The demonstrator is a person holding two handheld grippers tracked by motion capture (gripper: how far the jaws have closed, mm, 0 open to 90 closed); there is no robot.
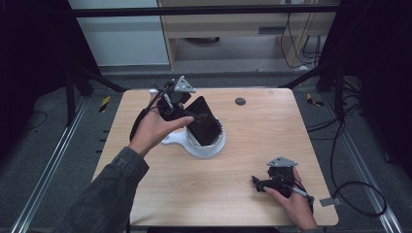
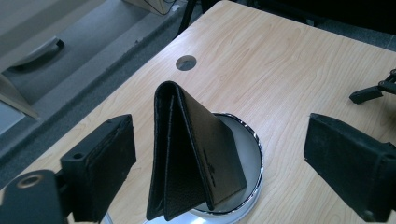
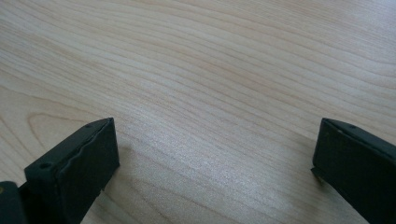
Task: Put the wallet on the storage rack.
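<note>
Wallet [image 2: 187, 154]: black, folded, it stands fold-up in the white dish [image 2: 247, 154] mid-table [image 1: 272, 141], its long axis near upright. Left gripper [image 2: 219, 163] straddles it, jaws wide, pads clear of the leather. Right gripper [image 1: 277, 182] rests well apart, open, empty.

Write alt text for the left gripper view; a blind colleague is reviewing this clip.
A black folded wallet stands spine-up in a white bowl on a light wooden table. The left gripper has its black jaws wide open on either side of the wallet, not touching it.
</note>
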